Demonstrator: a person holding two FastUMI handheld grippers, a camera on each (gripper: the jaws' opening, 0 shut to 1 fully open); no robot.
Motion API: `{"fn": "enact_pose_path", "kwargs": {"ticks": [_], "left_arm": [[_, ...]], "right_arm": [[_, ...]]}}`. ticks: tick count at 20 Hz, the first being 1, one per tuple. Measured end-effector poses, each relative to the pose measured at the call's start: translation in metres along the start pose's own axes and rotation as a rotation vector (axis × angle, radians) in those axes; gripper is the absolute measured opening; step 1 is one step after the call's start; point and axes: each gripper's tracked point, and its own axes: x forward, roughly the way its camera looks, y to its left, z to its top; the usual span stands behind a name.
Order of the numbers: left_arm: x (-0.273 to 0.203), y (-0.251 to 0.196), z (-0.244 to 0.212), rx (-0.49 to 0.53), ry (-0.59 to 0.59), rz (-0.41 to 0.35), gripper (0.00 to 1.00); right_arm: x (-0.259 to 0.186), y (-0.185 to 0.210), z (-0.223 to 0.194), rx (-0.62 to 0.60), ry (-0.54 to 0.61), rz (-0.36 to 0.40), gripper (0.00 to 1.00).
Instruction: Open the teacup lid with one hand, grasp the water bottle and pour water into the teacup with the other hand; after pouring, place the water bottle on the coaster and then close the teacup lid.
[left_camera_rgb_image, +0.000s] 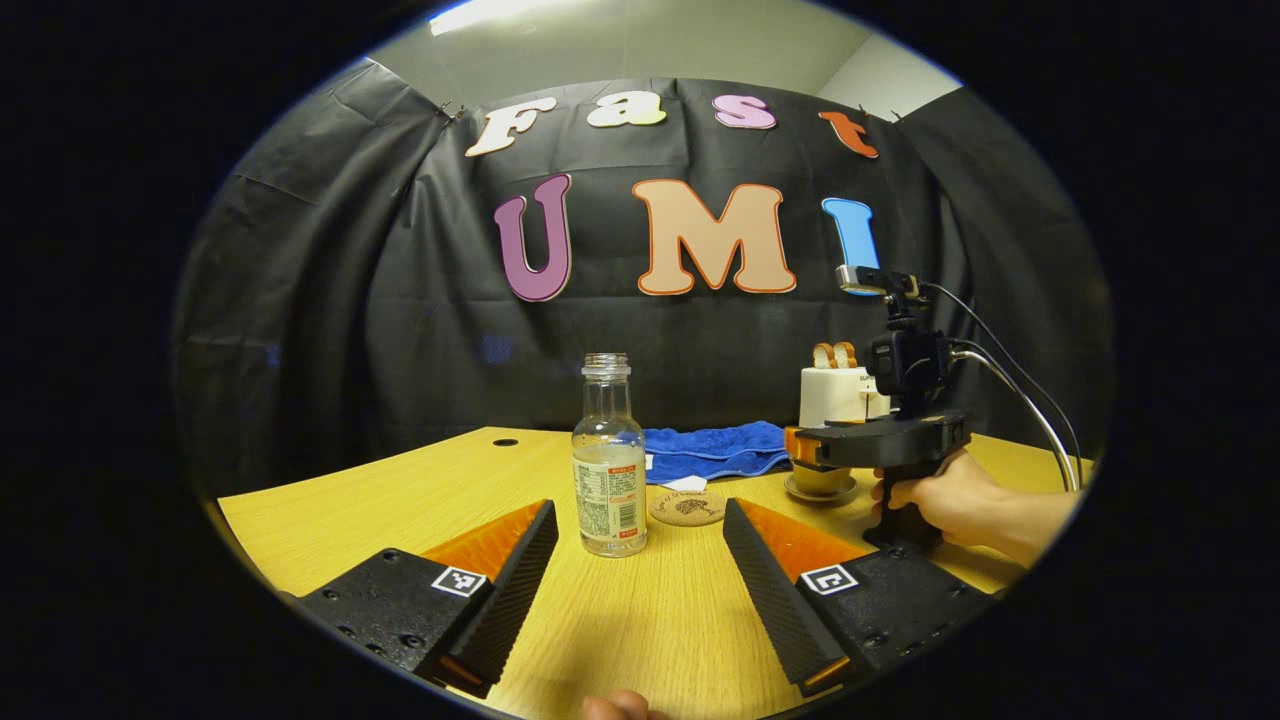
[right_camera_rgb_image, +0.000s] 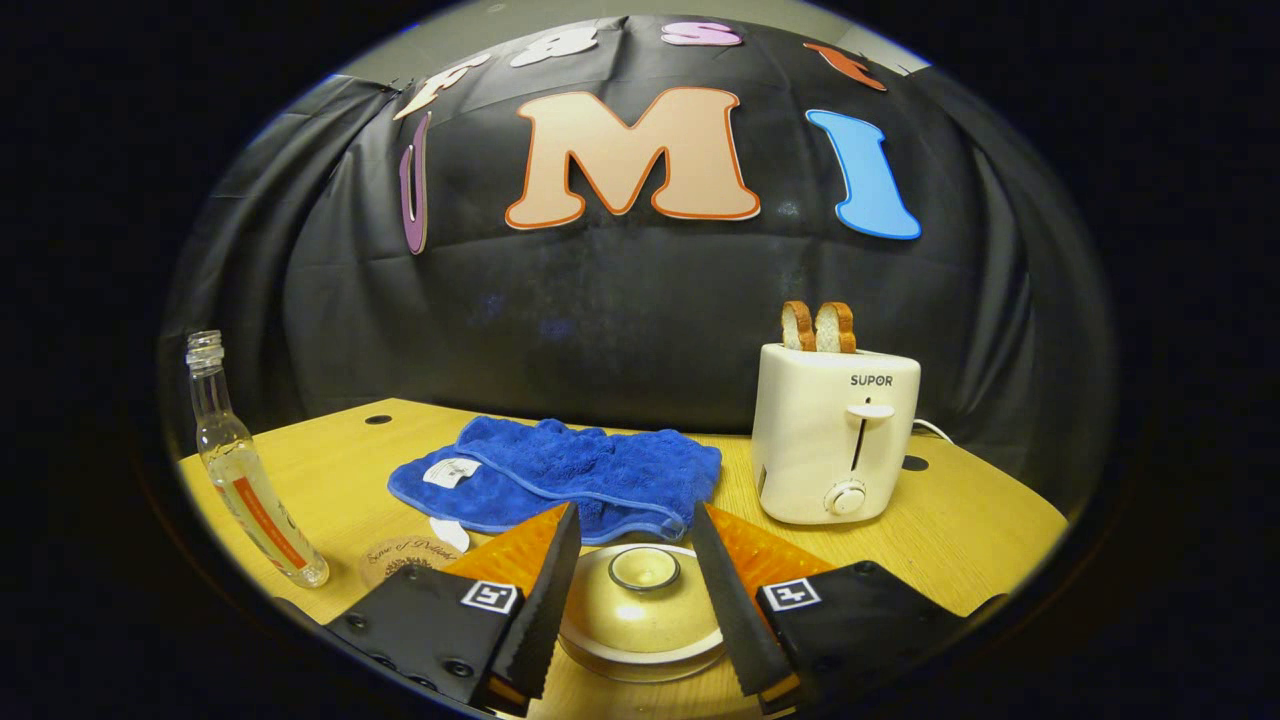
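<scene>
Cream teacup lid (right_camera_rgb_image: 640, 600) between right gripper (right_camera_rgb_image: 632, 560) fingers.

The left hand-held gripper (left_camera_rgb_image: 640, 570) has two big blocks with small screws and a square black-and-white tag on each. The right hand-held gripper (left_camera_rgb_image: 800, 450) has a black body, a small camera on top and grey cables. A bare hand (left_camera_rgb_image: 950, 500) shows.

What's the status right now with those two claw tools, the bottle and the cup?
Left gripper open, facing clear glass water bottle. Right gripper open, straddling cream ceramic teacup lid, lid still on. Round cork coaster free.
</scene>
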Motion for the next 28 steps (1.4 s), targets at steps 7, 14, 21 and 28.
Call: {"fn": "enact_pose_path", "kwargs": {"ticks": [7,14,21,28], "left_arm": [[0.000,0.000,0.000,0.000,0.001,0.001,0.98],[0.000,0.001,-0.001,0.000,0.000,0.002,0.98],[0.000,0.001,-0.001,0.000,0.000,0.002,0.98],[0.001,0.002,-0.001,0.001,0.000,0.002,0.98]], "right_arm": [[0.004,-0.002,0.000,0.017,0.006,-0.006,0.44],[0.005,-0.004,0.000,0.008,0.001,-0.013,0.33],[0.000,-0.008,0.008,0.023,-0.038,-0.026,0.26],[-0.011,-0.004,0.021,0.034,-0.146,0.012,0.26]]}}
